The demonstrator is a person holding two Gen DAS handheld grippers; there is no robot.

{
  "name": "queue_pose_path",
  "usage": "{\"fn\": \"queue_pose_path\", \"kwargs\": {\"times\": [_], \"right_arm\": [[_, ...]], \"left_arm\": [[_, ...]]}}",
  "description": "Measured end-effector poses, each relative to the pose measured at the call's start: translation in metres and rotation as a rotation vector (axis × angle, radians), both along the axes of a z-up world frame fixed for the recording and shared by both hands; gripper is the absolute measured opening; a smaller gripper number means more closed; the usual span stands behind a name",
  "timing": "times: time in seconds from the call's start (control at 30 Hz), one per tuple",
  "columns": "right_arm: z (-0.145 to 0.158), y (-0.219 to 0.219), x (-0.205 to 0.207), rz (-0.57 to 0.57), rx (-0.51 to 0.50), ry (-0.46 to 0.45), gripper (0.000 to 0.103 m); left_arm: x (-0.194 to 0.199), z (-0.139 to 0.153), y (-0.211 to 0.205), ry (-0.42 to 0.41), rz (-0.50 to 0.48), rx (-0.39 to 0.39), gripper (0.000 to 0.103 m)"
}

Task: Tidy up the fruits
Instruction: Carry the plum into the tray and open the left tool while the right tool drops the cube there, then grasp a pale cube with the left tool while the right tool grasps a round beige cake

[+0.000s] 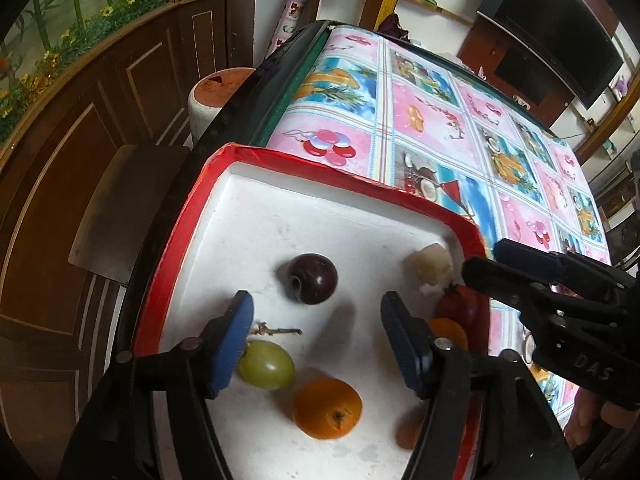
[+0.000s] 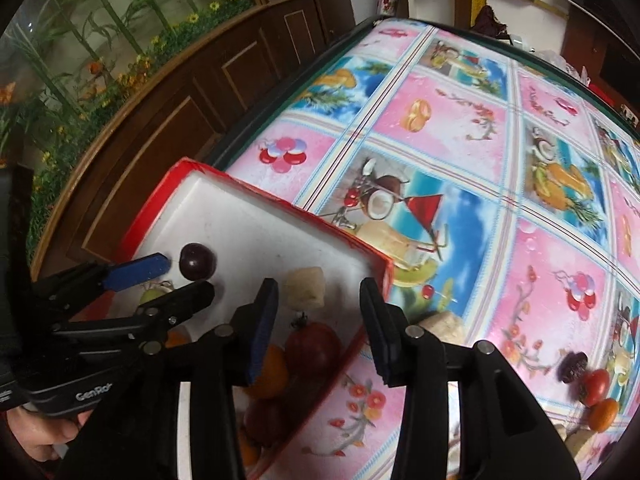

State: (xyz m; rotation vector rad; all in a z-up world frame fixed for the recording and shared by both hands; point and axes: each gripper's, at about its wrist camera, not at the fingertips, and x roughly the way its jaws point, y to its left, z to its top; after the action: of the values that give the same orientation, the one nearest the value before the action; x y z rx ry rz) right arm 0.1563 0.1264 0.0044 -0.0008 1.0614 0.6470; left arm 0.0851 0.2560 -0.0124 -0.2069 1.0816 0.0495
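A white foam tray with a red rim (image 1: 280, 160) (image 2: 280, 204) lies at the table's near left corner. It holds a dark plum (image 1: 313, 278) (image 2: 197, 261), a green grape (image 1: 267, 364), an orange (image 1: 327, 408), a pale peeled piece (image 1: 432, 264) (image 2: 306, 288), a red tomato (image 1: 460, 304) (image 2: 314, 344) and a small orange fruit (image 2: 272, 368). My left gripper (image 1: 318, 340) (image 2: 186, 278) hangs open over the tray, holding nothing, with the grape beside its left finger. My right gripper (image 2: 320, 312) (image 1: 486, 260) is open above the tomato, pads apart from it.
More fruit lies on the patterned tablecloth (image 2: 460, 120) at the right: a dark fruit (image 2: 572, 366), a tomato (image 2: 596, 386), an orange (image 2: 604, 414). A pale piece (image 2: 444, 326) sits just outside the tray. Wooden cabinets (image 1: 100, 100) stand past the table's left edge.
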Motion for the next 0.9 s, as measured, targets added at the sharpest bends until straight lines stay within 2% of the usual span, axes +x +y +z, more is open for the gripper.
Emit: {"fn": "queue_pose_path", "kwargs": {"times": [0.1,0.33,0.7,0.9], "right_arm": [[0.006,-0.014,-0.006,-0.02,0.021,-0.005,0.056],[0.006,-0.05,-0.024,-0.075,0.045,0.003,0.074],[0.002,-0.131,-0.044,-0.185,0.061,0.02,0.076],[-0.004,-0.187,-0.052,-0.279,0.042,0.029,0.076]], "left_arm": [[-0.006,0.006,-0.006,-0.014,0.001,0.012,0.076],[-0.012,0.013,-0.028,-0.011,-0.021,0.017,0.078],[-0.017,0.031,-0.096,-0.049,-0.157,0.02,0.079],[-0.021,0.026,-0.133,-0.036,-0.247,0.031,0.079]]}}
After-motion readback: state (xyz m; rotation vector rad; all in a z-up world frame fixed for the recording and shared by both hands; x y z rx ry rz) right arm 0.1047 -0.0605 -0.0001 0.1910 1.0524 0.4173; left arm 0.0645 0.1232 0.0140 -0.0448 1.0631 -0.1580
